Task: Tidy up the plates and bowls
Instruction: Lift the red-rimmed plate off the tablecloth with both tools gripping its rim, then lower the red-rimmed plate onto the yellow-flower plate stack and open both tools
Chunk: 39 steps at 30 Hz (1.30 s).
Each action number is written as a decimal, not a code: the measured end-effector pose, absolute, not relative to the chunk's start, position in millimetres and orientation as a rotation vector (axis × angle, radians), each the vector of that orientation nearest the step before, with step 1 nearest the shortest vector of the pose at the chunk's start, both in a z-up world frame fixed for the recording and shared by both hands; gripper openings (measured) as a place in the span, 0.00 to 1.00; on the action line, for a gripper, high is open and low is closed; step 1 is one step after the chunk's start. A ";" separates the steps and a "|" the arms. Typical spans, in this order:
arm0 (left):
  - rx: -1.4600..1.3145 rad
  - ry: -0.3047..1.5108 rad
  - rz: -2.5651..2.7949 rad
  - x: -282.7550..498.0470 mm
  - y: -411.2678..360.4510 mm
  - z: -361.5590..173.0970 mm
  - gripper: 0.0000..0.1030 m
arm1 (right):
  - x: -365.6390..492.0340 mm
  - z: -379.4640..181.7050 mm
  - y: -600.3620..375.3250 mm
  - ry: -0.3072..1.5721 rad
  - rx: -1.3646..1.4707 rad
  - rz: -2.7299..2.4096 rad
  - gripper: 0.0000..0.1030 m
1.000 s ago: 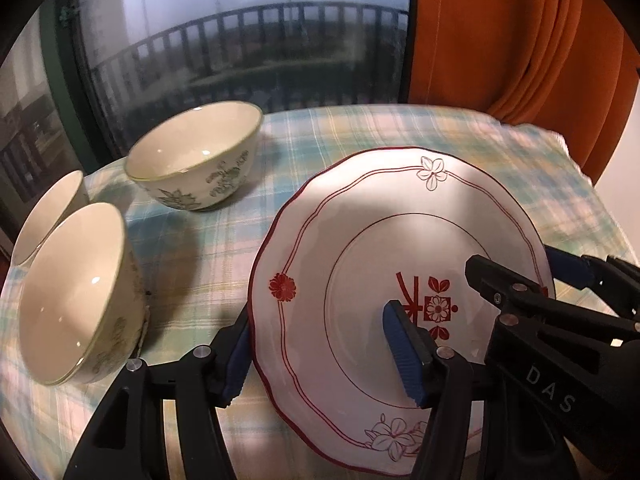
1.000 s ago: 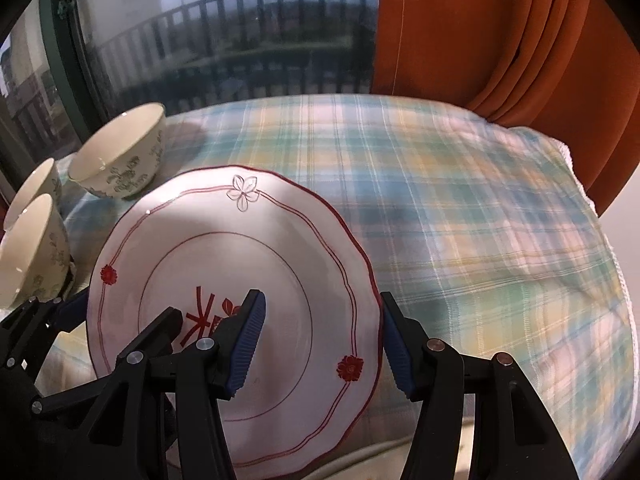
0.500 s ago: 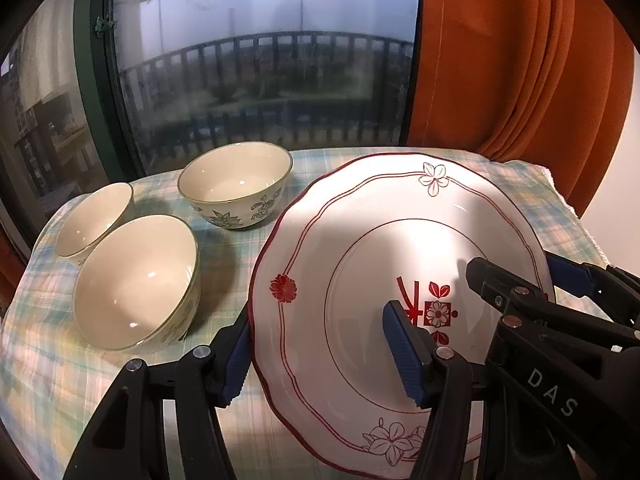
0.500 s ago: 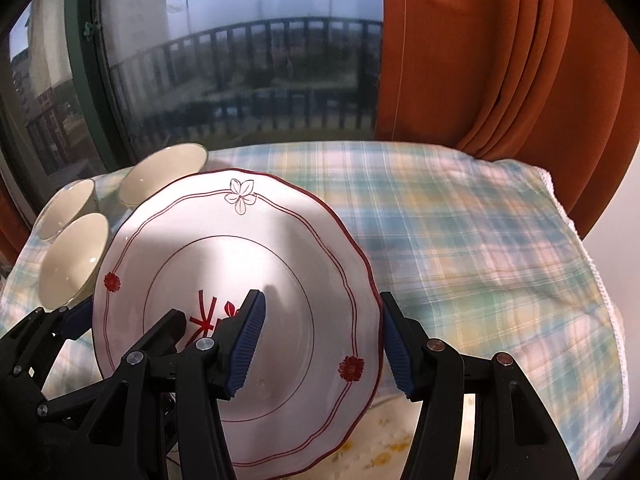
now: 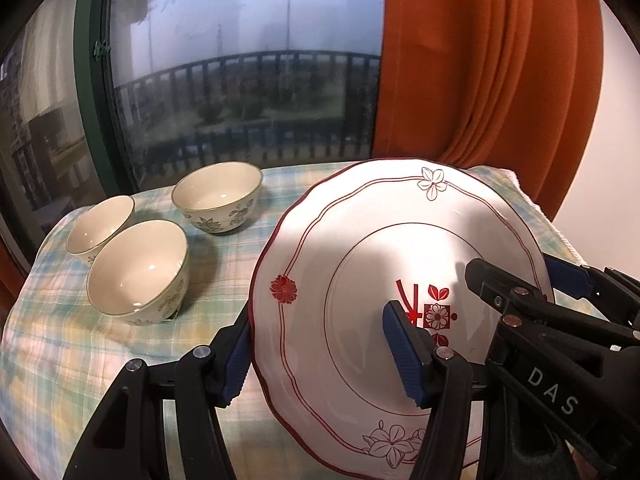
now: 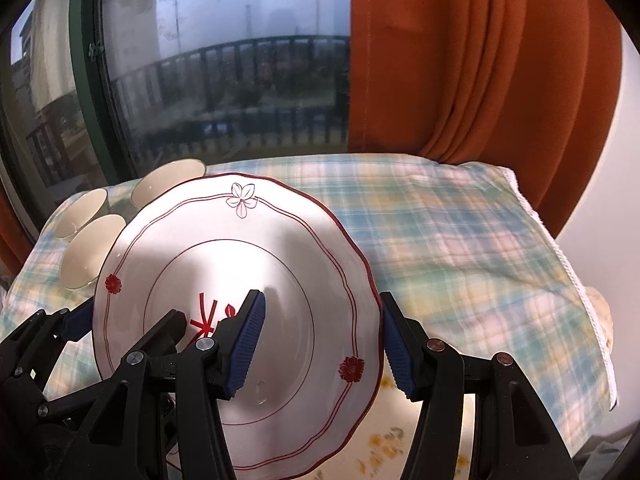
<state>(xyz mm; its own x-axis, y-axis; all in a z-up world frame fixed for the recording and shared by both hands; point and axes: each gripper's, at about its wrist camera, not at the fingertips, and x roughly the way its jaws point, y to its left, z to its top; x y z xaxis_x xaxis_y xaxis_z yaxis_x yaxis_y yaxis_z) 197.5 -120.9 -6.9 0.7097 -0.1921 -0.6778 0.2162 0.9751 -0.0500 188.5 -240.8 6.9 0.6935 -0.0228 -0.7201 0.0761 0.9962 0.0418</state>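
A white plate with red trim and flower marks is held up above the table, tilted toward me; it also fills the right wrist view. My left gripper is shut on its left rim. My right gripper is shut on its right rim, and its black body shows in the left wrist view. Three cream bowls with green leaf patterns stand on the table at the left: a near one, a far left one and a far one.
The table is covered by a pastel plaid cloth. A large window with a dark green frame stands behind it. An orange curtain hangs at the back right. The cloth's right edge drops off by a white wall.
Both grippers have lifted the plate up and back from the table. The bowls and the cloth now look farther away and lower, and more window shows.
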 end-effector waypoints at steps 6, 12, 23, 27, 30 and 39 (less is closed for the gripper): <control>0.050 0.746 -0.260 178.5 -140.1 -7.2 0.61 | 164.0 8.5 -258.8 0.791 0.080 -0.087 0.59; 0.067 0.753 -0.299 163.5 -167.6 -10.8 0.61 | 140.3 3.2 -283.8 0.795 0.100 -0.124 0.59; 0.104 0.802 -0.363 156.5 -213.9 -31.5 0.61 | 113.6 -19.0 -329.3 0.832 0.167 -0.192 0.59; 0.119 0.826 -0.373 157.5 -223.9 -39.5 0.61 | 109.8 -30.9 -342.7 0.854 0.189 -0.205 0.59; 0.129 0.837 -0.374 159.8 -229.5 -45.1 0.61 | 107.8 -36.9 -348.4 0.865 0.204 -0.205 0.59; 0.160 0.849 -0.374 161.2 -237.8 -57.9 0.61 | 109.7 -51.6 -355.8 0.898 0.226 -0.201 0.59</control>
<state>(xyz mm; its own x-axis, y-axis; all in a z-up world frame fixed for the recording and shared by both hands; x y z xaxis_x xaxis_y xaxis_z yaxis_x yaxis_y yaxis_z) 161.2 -237.8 -57.9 0.6007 -0.2583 -0.7566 0.3847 0.9230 -0.0097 109.7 -355.8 -51.6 0.6071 -0.0779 -0.7908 0.2664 0.9575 0.1102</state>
